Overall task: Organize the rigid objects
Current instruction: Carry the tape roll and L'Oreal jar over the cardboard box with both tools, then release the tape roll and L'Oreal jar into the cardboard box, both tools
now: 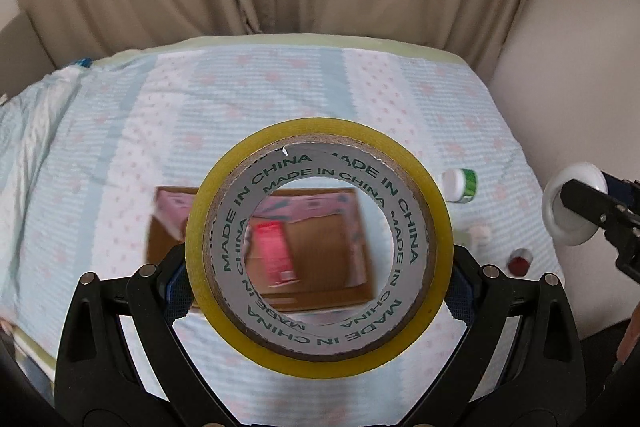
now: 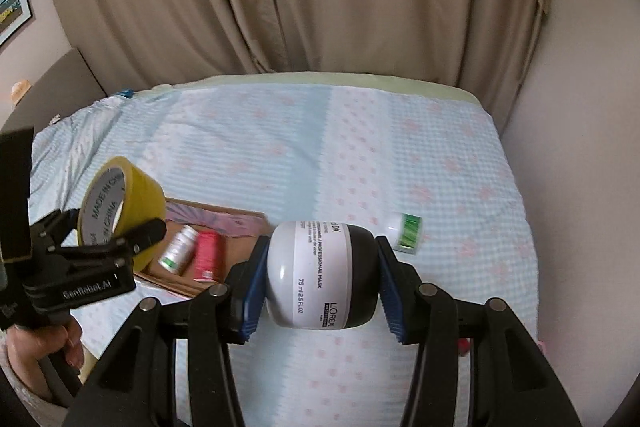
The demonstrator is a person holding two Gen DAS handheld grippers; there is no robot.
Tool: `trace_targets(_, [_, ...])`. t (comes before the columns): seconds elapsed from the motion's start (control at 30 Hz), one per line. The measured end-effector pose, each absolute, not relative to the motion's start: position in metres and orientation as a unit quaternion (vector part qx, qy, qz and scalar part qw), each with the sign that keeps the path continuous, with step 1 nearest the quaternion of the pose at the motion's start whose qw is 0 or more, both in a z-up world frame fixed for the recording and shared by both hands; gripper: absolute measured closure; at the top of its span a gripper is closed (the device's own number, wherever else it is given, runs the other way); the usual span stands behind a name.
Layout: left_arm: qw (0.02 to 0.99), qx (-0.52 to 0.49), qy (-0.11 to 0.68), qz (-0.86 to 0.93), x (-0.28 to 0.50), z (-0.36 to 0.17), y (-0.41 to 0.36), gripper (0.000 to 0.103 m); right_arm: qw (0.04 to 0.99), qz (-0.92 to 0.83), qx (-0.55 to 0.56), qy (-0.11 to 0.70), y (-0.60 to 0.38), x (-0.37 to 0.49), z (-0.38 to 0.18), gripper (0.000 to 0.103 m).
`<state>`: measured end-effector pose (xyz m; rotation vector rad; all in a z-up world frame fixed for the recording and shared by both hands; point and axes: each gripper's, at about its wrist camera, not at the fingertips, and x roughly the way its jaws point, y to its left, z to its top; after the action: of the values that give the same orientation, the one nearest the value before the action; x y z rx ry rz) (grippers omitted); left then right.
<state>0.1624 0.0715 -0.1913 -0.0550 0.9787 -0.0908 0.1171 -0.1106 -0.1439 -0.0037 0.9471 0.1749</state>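
My left gripper (image 1: 320,291) is shut on a yellow tape roll (image 1: 434,211) and holds it upright above an open cardboard box (image 1: 168,223); the roll also shows in the right wrist view (image 2: 148,195). Through the roll's hole a red container (image 1: 274,251) lies in the box. In the right wrist view the box (image 2: 236,223) holds a white bottle (image 2: 178,247) and the red container (image 2: 206,251). My right gripper (image 2: 322,279) is shut on a white and black L'Oreal jar (image 2: 320,275), lifted above the bed, right of the box.
A small green-and-white jar (image 1: 462,185) lies on the checked blue bedsheet (image 1: 280,91), also in the right wrist view (image 2: 406,233). A pale bottle cap (image 1: 480,233) and a small red jar (image 1: 519,261) sit near the bed's right edge. Curtain and wall stand behind.
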Motion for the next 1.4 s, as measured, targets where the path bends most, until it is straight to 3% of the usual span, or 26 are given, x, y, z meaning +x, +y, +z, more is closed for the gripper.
trace_targets(0.23, [0.874,-0.002,0.48,-0.078,0.173,-0.205,0.147,0.007,0.88,0.068,0.038,0.469,-0.035,0.125,-0.152,0.057])
trace_targets(0.57, [0.832,0.044,0.545,-0.095,0.201,-0.285,0.215,0.007,0.845,0.037,0.086,0.526,0.04,0.146,-0.213,0.057])
trace_targets(1.2, [0.748,0.13,0.636,-0.139,0.224,-0.424,0.182,0.007,0.787,0.018,0.055,0.614,0.05,0.198,-0.361,0.057])
trace_targets(1.4, [0.741,0.157,0.635,-0.149,0.227,-0.432,0.179,0.007,0.776,0.027,0.067,0.626,0.051,0.203,-0.38,0.057])
